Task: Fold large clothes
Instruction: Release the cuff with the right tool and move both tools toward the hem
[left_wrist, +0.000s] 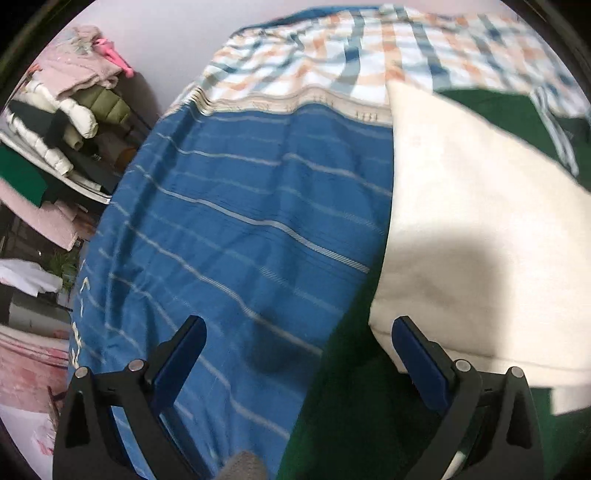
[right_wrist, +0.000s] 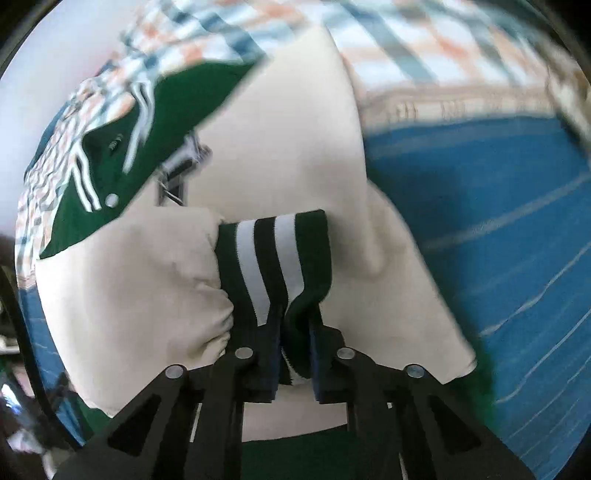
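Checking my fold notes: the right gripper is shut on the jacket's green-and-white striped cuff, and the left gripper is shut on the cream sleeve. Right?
Not quite. The left gripper is open and holds nothing, as the left wrist view shows. The right gripper is indeed shut on the striped cuff.

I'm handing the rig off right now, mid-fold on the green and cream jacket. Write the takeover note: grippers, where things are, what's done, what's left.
Right gripper: shut on the striped cuff of a cream sleeve, held over the jacket.
Left gripper: open, empty, above the jacket's edge beside the other cream sleeve.
Jacket: green body lies on the blue striped bedsheet, with a plaid cover beyond it.
Done: both sleeves look brought across the body.
Left: lay down and release the cuff, then likely fold the body; how much is already folded can't be seen.
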